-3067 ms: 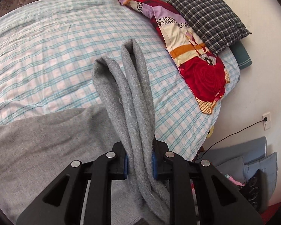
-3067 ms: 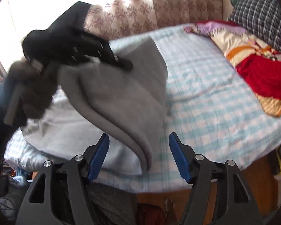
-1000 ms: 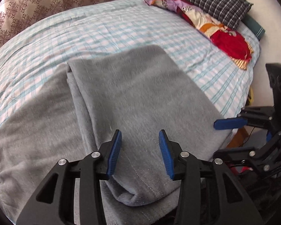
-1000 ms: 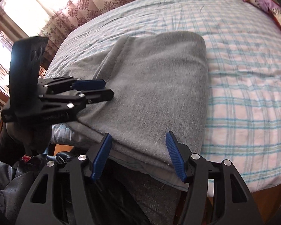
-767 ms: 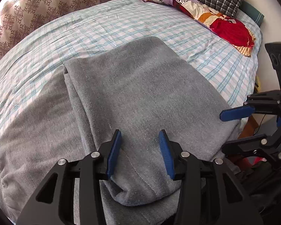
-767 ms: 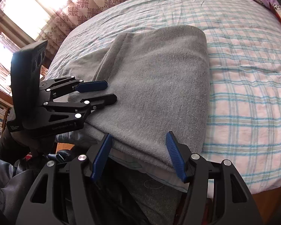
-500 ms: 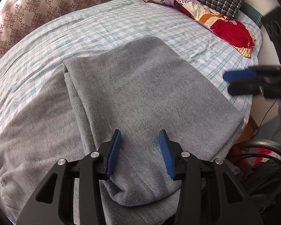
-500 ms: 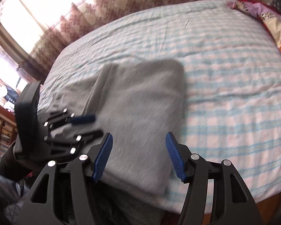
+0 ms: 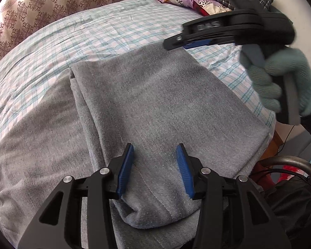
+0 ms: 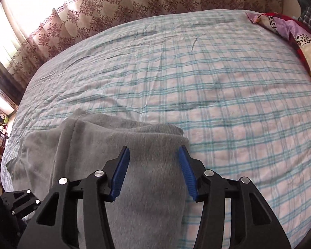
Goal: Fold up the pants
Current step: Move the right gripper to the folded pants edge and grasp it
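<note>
Folded over itself, the grey pants (image 9: pixel 155 103) lie at the near edge of the checked bed (image 10: pixel 217 87). Both the left gripper (image 9: pixel 154 166) and right gripper (image 10: pixel 153 168) hover over them spread, empty. Blurred lettering on the right gripper's side reads roughly "DAS".

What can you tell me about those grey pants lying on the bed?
The grey pants look like soft, fleecy knit with stitched seams running lengthwise. They lie folded over into a thick, flat rectangle of several layers, with a single layer spreading out to one side. They rest on the checked bedsheet near the bed's edge. The left gripper and the right gripper are open above them, gripping nothing.
</note>
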A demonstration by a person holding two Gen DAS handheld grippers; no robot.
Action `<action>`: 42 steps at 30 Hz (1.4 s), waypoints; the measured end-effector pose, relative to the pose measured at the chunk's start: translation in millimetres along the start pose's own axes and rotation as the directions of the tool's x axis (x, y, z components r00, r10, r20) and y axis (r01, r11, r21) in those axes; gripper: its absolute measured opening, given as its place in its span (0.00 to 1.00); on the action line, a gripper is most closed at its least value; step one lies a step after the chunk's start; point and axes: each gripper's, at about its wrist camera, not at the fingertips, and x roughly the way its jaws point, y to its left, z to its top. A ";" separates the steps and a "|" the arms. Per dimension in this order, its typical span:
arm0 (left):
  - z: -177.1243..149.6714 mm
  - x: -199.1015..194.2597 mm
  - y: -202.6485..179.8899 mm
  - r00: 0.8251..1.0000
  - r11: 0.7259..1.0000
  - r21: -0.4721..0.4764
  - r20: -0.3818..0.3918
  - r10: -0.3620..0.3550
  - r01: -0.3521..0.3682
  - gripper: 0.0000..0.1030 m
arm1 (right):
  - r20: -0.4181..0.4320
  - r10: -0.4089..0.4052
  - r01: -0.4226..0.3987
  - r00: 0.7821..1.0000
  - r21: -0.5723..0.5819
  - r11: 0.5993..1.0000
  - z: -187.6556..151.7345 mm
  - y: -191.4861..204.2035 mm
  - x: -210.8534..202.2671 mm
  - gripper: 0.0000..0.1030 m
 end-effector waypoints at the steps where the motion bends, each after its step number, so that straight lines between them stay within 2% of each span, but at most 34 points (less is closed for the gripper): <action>1: -0.1 0.1 0.8 1.000 1.000 -0.003 0.001 -0.004 0.004 0.43 | -0.006 -0.016 0.016 1.000 -0.002 1.000 3.0 -0.2 6.5 0.48; 11: -2.5 0.9 6.0 0.999 0.999 -0.018 0.008 -0.033 0.033 0.44 | -0.050 -0.061 0.062 0.997 0.006 0.998 11.4 -6.7 41.7 0.50; 17: -3.9 0.0 7.3 0.999 0.999 -0.024 0.005 -0.036 0.037 0.44 | -0.061 -0.037 0.040 0.997 0.035 0.999 10.4 -12.8 45.0 0.53; 22: 4.0 -0.1 7.8 0.997 0.996 -0.048 -0.016 -0.071 0.070 0.58 | -0.019 -0.003 0.005 1.000 0.068 0.998 6.3 -18.9 9.9 0.53; 25: 8.7 -0.7 4.0 0.997 0.996 -0.045 -0.026 -0.073 0.071 0.64 | 0.004 0.006 -0.006 1.000 0.102 0.995 -10.3 -32.7 -23.4 0.53; 28: 15.3 -2.0 2.9 0.997 0.996 -0.051 -0.029 -0.074 0.072 0.65 | -0.001 0.016 -0.015 1.000 0.160 0.987 -35.7 -51.0 -47.5 0.53; 32: 25.1 -5.7 4.3 0.997 0.995 -0.065 -0.018 -0.077 0.075 0.65 | -0.027 0.095 -0.085 0.995 0.269 0.959 -80.3 -73.6 -70.1 0.53; 38: 52.1 -4.4 0.2 0.994 0.991 -0.088 -0.014 -0.107 0.105 0.66 | -0.047 0.246 -0.211 0.968 0.372 0.904 -131.2 -72.5 -79.4 0.53; 42: 68.7 5.0 -8.6 0.990 0.987 -0.102 -0.046 -0.132 0.127 0.68 | -0.077 0.332 -0.275 0.940 0.404 0.872 -154.2 -60.3 -72.3 0.53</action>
